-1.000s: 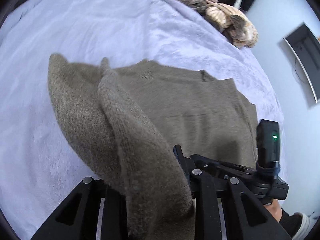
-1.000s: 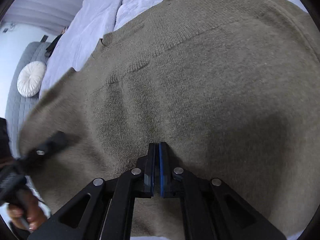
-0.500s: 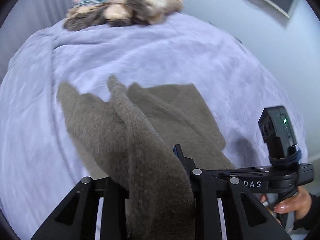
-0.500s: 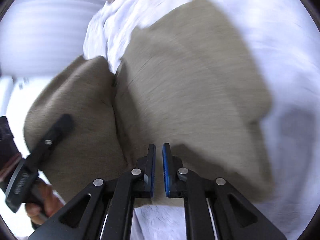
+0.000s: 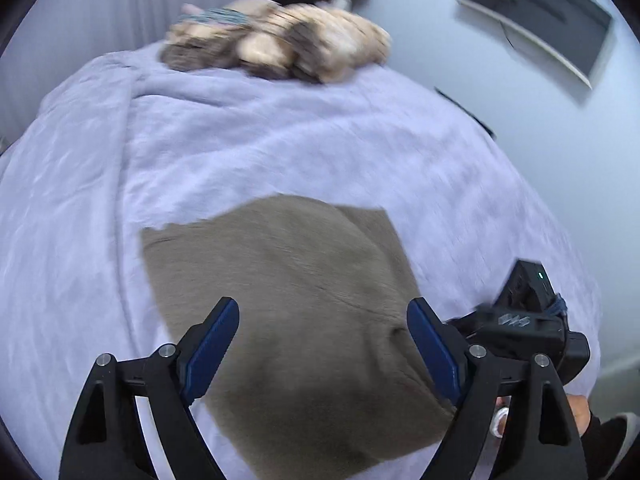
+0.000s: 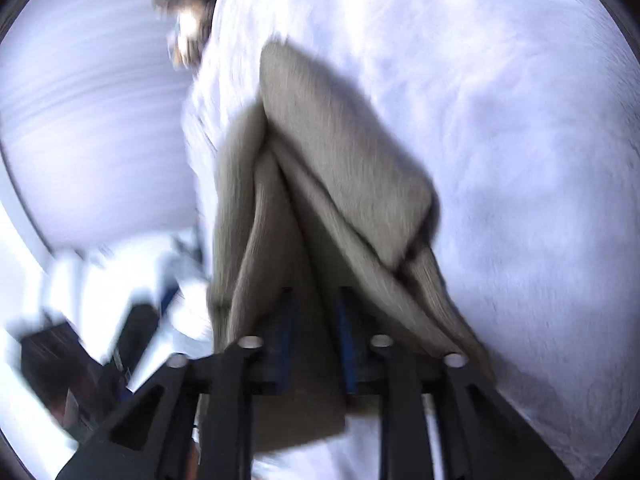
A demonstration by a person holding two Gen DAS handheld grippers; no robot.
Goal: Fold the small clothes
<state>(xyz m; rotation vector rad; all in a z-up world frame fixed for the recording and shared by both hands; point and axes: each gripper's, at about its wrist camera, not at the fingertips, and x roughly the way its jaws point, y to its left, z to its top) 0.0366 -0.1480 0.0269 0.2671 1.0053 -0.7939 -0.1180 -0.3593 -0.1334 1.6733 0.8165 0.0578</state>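
Note:
An olive-brown knit sweater [image 5: 288, 304] lies folded into a rough square on the lavender bed blanket [image 5: 240, 140]. My left gripper [image 5: 322, 304] hovers over its near half. Its jaws are opening wide, with nothing pinched and the cloth lying below them. My right gripper [image 6: 314, 296] sits at the sweater's edge [image 6: 340, 152], its jaws opening. Loose folds of the knit lie between and over its blue pads [image 6: 282, 328]. This view is blurred. The right gripper's body [image 5: 532, 320] shows at the sweater's right side, held by a hand [image 5: 576, 412].
A heap of beige and grey clothes [image 5: 280, 44] lies at the far end of the bed. A dark flat screen [image 5: 536, 16] hangs on the pale wall to the right. The bed's edge drops off just right of the sweater.
The left gripper let go of the sweater fold it was carrying and opened wide. That fold now lies flat on the rest. The right jaws went from shut to parted, and that gripper rolled.

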